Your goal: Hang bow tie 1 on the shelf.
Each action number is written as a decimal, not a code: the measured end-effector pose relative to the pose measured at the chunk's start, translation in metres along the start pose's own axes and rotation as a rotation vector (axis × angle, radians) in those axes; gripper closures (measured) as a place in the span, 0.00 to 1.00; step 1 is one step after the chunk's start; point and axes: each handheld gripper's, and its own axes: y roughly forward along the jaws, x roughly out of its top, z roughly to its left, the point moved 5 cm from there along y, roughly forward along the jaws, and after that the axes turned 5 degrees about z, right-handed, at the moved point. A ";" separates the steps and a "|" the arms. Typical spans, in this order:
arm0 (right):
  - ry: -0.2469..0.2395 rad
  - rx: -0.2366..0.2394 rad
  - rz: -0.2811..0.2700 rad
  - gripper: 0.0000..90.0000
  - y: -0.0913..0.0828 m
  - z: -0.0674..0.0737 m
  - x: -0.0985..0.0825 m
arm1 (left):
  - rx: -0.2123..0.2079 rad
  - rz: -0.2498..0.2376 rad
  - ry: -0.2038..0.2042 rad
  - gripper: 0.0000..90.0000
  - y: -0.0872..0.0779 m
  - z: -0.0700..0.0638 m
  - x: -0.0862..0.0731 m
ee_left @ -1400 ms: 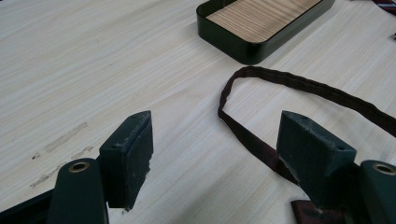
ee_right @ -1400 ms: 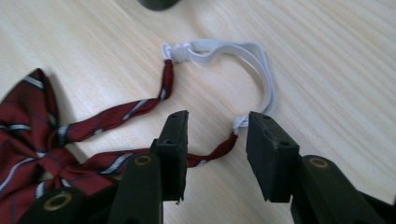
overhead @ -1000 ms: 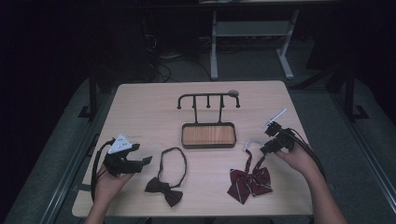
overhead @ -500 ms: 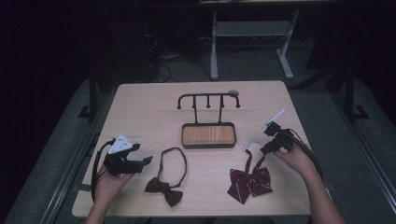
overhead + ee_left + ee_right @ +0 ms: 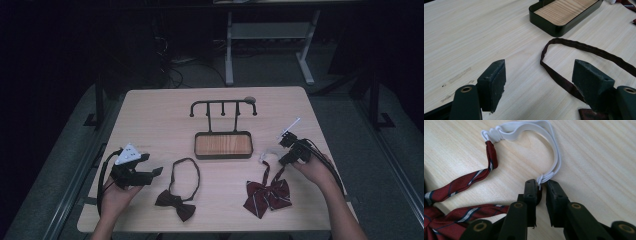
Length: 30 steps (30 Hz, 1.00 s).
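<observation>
Closed further just now, right claw, around the strap end of the red striped bow tie; otherwise little changed against the earlier high view, both hands staying about where they were. Nearly shut, with a narrow gap left between the pads; strap end and the knot of the white elastic sitting in that gap; cannot tell whether the pads already press on it. Angled down at the tabletop, near its right edge in the high view, right claw held by the right hand. Red tie lying flat on the tabletop, bow toward the person, its two striped straps running up to the white elastic loop beside the claw.

Wide open and holding nothing, left claw, low over the tabletop near its left front corner; held by the left hand. Just ahead of its jaws, the loop of the dark bow tie, lying flat between the two hands, one strap passing close by the right-hand pad in the left gripper view.

Behind both ties, near the middle, a black stand with pegs over a wood-lined tray.
</observation>
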 end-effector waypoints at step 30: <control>-0.189 0.092 -0.062 0.96 -0.054 0.029 0.002 | 0.003 -0.001 0.008 0.30 0.001 -0.001 0.000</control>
